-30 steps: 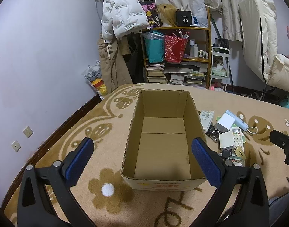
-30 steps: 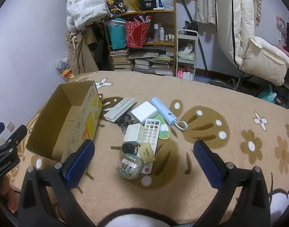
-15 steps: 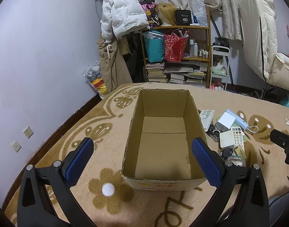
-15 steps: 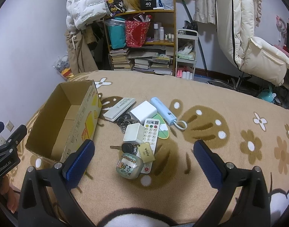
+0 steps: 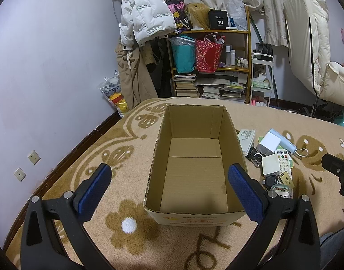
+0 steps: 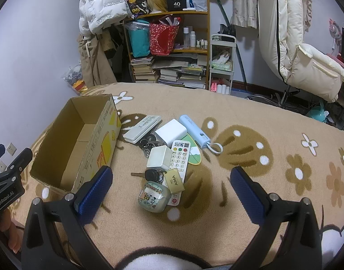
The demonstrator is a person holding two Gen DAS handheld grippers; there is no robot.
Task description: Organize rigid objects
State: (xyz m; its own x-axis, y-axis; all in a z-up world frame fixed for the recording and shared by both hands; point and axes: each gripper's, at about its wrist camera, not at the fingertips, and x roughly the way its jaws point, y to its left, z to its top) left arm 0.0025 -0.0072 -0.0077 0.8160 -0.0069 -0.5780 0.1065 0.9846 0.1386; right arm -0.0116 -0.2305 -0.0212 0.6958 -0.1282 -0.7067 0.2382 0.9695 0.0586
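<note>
An open, empty cardboard box sits on a tan patterned blanket. My left gripper hovers open just in front of it. To the box's right lies a pile of small items: a white remote, a white square case, a white charger block, a light blue power bank, a grey flat case, keys with a tag and a clear "Cheers" case. My right gripper is open above the near end of the pile, holding nothing.
A cluttered shelf with books and bags stands at the back. A white padded chair is at the right. The blanket right of the pile holds no objects. The wall runs along the left.
Both grippers have barely moved; the right one has shifted very slightly toward the pile. Nothing was picked up or released.
</note>
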